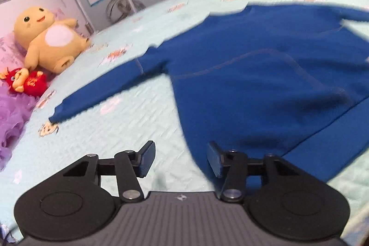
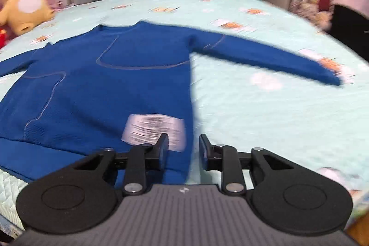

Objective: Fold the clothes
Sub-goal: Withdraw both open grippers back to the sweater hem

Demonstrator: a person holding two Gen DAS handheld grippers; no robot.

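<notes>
On the pale green quilted bedspread (image 1: 129, 112) the blue sweatshirt (image 1: 265, 75) lies flat with both sleeves spread, unfolded; we hold the left gripper (image 1: 181, 159) and right gripper (image 2: 183, 151) over its near hem corners, both with jaws parted and empty. To start well we judge each should pinch both layers at a corner, keeping the hem taut and level. Fabric looks thick with pale curved seams and a white care label (image 2: 150, 128) near the hem, so probably inside out.
</notes>
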